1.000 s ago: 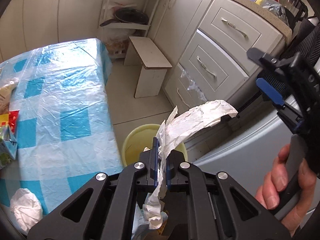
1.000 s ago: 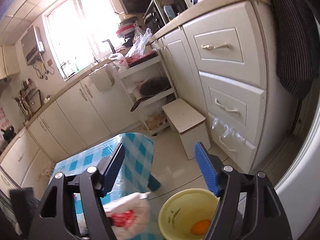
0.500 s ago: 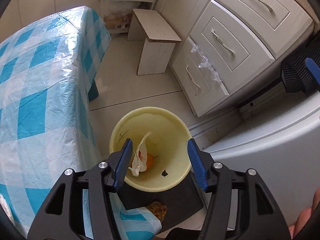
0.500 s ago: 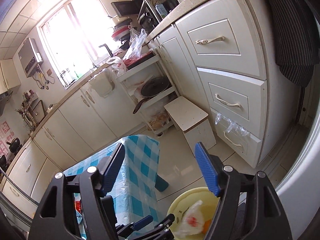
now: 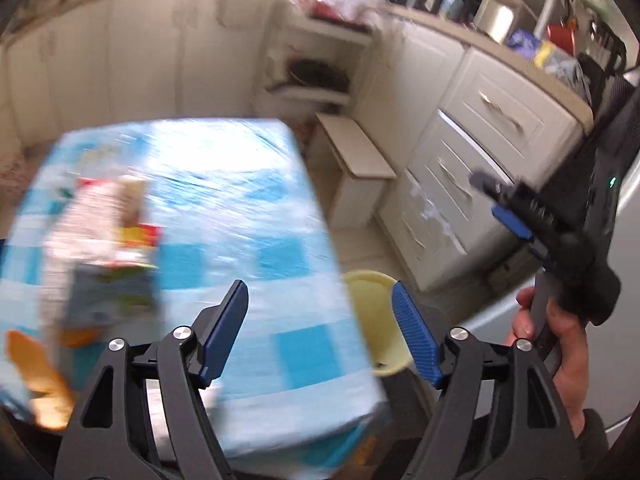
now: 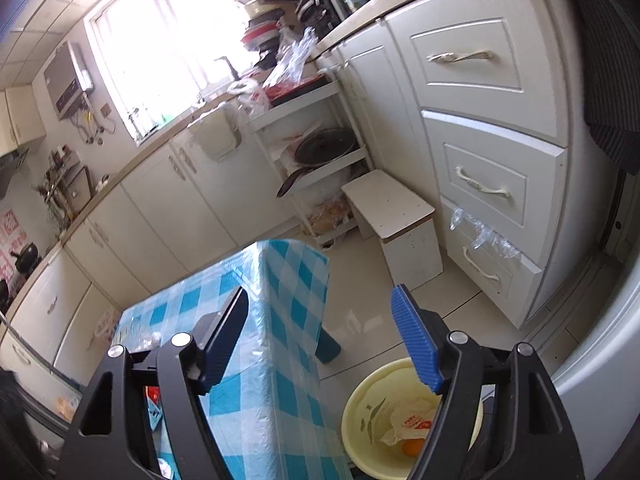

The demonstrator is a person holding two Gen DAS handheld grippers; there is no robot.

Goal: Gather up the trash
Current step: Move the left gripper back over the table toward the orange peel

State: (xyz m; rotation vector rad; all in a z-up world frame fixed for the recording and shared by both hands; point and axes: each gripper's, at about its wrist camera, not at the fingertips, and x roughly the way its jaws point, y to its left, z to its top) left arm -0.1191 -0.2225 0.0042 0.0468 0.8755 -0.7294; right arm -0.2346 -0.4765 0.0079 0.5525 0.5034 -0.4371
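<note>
- While both tools sit unloaded, the remaining trash pile (image 5: 100,240) lies on the table (image 5: 256,208), fwd and to the left of the left tongs (image 5: 320,332); motion blur hides what the items are (white paper, red/yellow wrappers, a blue-green pack, as far as can be told).
- Left tongs: spread wide, nothing between the blue pads (image 5: 226,330). Right tongs (image 6: 320,336): also spread wide, nothing held.
- Yellow bin (image 6: 372,412) stands on the floor just off the table's right-hand edge, below table level. Already inside: a crumpled white wrapper w/ red print (image 6: 412,420) and a small orange piece (image 6: 413,447).
- Key relation: pile is left of the left tongs' centre line, bin is to their right. Left tongs are the nearer tool to the pile; right tongs hover on the bin side, by the table corner. Judgement: next pick suits the left tool.
- Long axis of the pile: appears to run fwd-back along the left part of the table, but blur makes this uncertain; align pads across it only once the view settles.
- An orange item (image 5: 36,376) sits at the near-left table edge; type not readable.
- Edges/room: centre and right of the tablecloth look bare, so approach from the right is open. Plastic cover is slick; thin wrappers may slide, not lift.
- Clearance: right hand (image 5: 560,344) and its tool occupy the space right of the bin; keep carry paths apart. Stool (image 6: 396,220) and drawers (image 6: 488,192) stand well beyond the bin.
</note>
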